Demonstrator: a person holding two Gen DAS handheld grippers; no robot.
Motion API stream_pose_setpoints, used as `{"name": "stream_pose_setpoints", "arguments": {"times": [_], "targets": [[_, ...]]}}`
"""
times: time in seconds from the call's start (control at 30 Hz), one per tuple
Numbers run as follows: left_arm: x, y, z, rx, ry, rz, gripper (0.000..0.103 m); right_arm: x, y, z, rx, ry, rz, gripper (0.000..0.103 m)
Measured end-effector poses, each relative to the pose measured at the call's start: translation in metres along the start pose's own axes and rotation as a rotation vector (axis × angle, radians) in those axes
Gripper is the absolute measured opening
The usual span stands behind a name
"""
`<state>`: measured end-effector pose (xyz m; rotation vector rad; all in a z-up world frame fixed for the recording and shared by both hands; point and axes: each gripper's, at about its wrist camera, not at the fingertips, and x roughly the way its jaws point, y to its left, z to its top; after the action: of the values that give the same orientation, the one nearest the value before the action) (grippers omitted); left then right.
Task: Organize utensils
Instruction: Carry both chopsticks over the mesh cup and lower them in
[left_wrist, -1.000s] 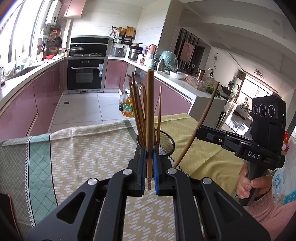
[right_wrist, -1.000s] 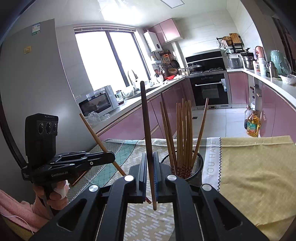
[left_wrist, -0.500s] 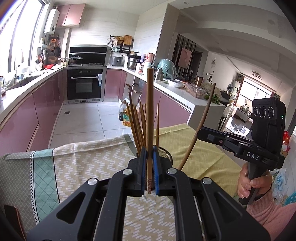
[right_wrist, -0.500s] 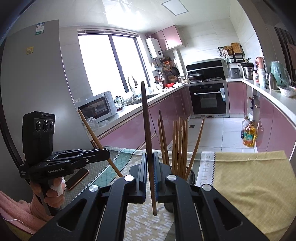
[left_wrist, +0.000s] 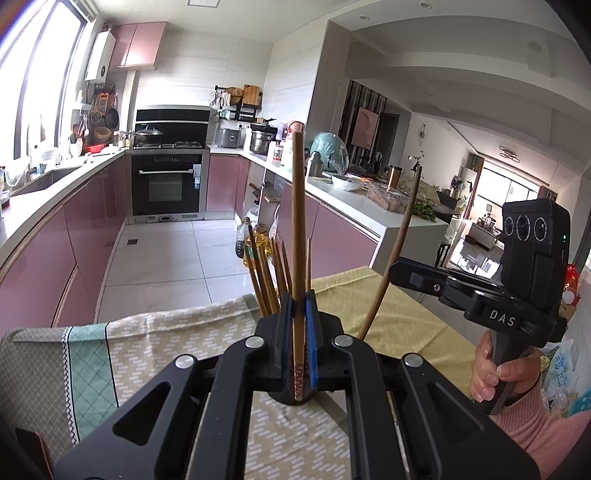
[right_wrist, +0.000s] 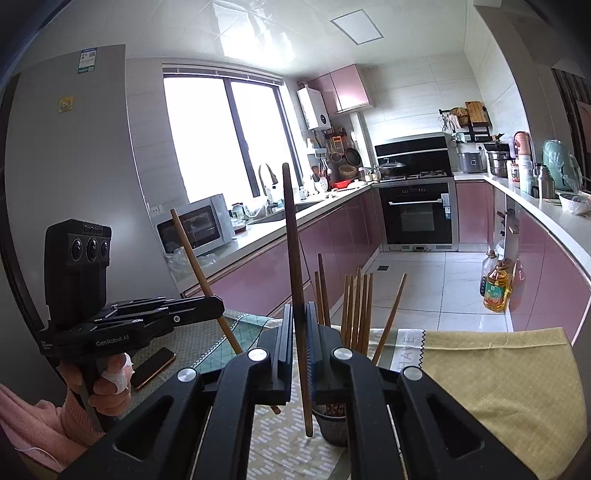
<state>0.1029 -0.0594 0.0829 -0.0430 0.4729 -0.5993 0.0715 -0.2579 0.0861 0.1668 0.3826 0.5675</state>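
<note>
Chopsticks: two are being held clear above the desk, one in each tool; the rest are standing bunched in the mesh holder (right_wrist: 334, 424) on the patterned cloth (left_wrist: 166, 343).
Left tool (left_wrist: 298, 325): it is clamping a light wooden chopstick (left_wrist: 296, 236) near its decorated lower end, the stick standing almost upright.
Right tool (right_wrist: 300, 332): it is gripping a darker chopstick (right_wrist: 293, 266) partway up, with a long tail hanging below the pads.
Slip risk: each stick is being pinched at one narrow spot, so I judge it could pivot or slide out if the hand jerks.
Collision risk: the hanging tail of the darker stick is sitting just beside the holder, so a careless swing could knock it or scatter the bunch.
Crossing risk: the two tools are working near each other, so their tall sticks could clash.
Phone (right_wrist: 153, 367): it is lying on the desk under the left tool, where a dropped stick could land.
</note>
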Motion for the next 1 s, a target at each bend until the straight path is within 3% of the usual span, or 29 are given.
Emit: {"name": "stream_pose_setpoints", "arguments": {"times": [0.43,1.0], "targets": [[0.015,-0.014,0.012,0.009,-0.014,-0.008,0.008,0.008,-0.004,0.011,-0.005,-0.019,-0.013,0.006],[0.042,-0.018,-0.006,-0.011,0.085,0.004,0.008,0.036,-0.019,-0.004,0.037,0.054,-0.034,0.006]]}}
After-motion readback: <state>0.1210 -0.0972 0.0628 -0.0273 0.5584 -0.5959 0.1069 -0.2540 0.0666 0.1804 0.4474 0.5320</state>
